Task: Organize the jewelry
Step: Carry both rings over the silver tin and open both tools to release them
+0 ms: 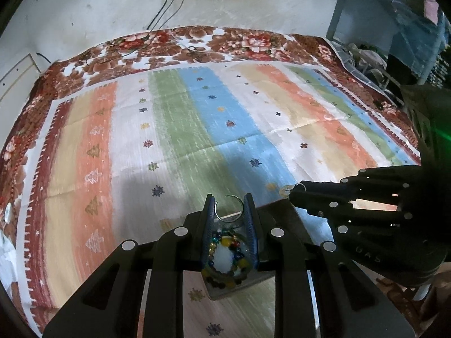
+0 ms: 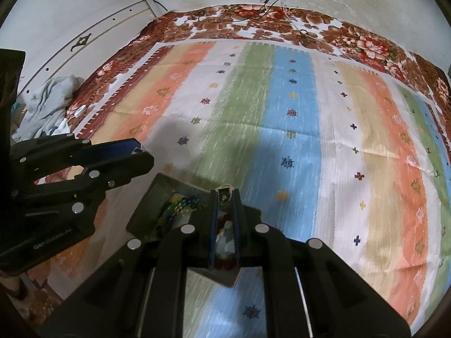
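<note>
My left gripper is shut on a thin silver open bangle, held above a dark tray. A colourful beaded bracelet lies in the tray below it. My right gripper is shut on a small earring with a gold disc and a wire hook, above the same tray, where beads show. In the left wrist view the right gripper comes in from the right with the earring at its tips. In the right wrist view the left gripper is at the left.
A striped cloth covers the bed, over a floral blanket. Cables hang down the far wall. A grey cloth heap lies at the bed's left side. Shelving stands at the right.
</note>
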`<action>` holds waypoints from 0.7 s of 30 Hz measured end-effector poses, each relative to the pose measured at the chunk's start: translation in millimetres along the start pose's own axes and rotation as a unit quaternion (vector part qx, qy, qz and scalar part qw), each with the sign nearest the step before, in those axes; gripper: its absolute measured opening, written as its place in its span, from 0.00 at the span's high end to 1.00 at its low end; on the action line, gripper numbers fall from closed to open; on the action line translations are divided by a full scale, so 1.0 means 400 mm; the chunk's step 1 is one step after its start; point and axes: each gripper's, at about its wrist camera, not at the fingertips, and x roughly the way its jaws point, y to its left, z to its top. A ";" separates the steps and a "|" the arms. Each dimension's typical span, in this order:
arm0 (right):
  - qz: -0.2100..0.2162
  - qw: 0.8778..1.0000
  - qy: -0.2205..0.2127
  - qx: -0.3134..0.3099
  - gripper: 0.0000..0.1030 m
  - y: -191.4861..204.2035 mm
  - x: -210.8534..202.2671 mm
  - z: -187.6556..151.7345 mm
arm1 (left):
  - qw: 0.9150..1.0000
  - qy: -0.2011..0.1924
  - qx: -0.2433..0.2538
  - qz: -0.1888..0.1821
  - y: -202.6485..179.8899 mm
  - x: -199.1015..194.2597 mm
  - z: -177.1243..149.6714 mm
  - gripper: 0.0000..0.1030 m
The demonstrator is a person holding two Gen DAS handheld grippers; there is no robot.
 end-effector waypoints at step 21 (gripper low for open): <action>0.005 1.000 -0.009 0.021 0.57 -0.009 -0.025 -0.026 | 1.000 0.003 0.004 -0.011 -0.007 -0.011 -0.034 0.64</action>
